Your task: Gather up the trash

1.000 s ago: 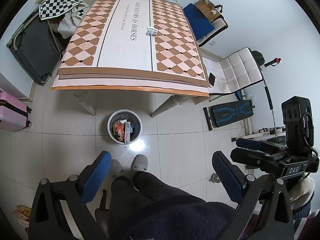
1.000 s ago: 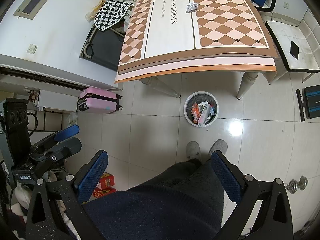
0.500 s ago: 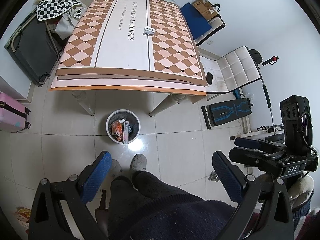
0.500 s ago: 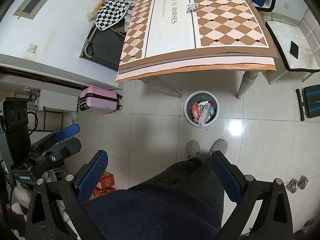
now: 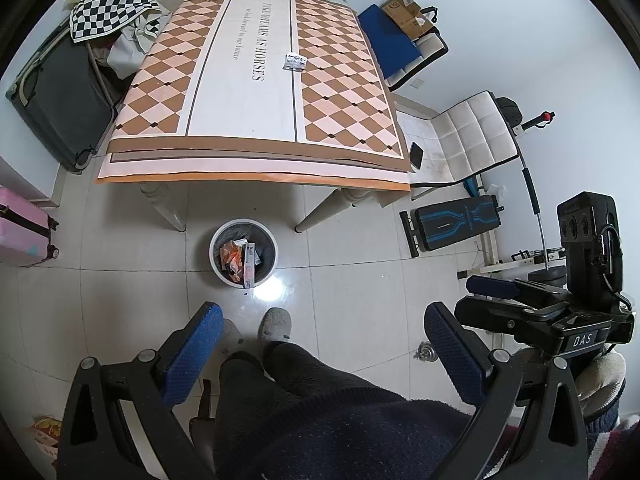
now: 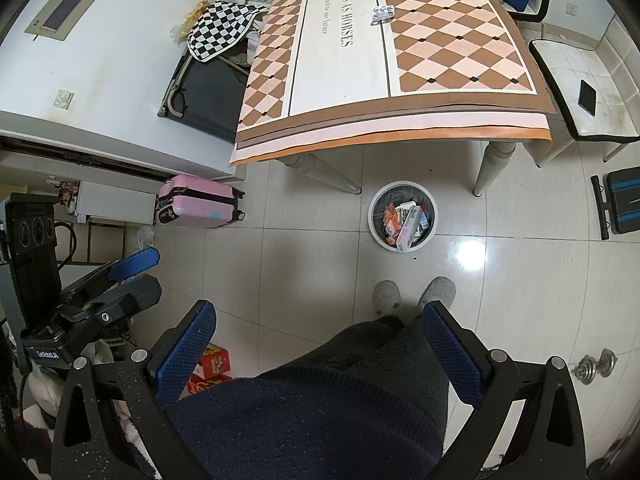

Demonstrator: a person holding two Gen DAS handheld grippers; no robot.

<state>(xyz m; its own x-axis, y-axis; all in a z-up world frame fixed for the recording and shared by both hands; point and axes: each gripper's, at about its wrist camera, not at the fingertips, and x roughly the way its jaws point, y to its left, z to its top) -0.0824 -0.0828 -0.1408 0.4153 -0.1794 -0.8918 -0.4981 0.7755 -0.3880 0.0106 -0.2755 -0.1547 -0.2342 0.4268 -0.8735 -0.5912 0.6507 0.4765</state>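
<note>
Little changed over the last second: only a slight drift of the left view, table (image 5: 256, 148) sliding a touch lower in frame. Left gripper (image 5: 320, 356) and right gripper (image 6: 318, 354) both spread wide, holding nothing. Bin (image 5: 243, 254) at centre, already holding wrappers. One small packet (image 5: 294, 62) left upper centre on the table — probably the next pickup, well out of reach.

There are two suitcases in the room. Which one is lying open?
The dark grey suitcase against the wall left of the table is open, with checkered cloth piled on it. The pink suitcase is zipped shut on the floor.
</note>
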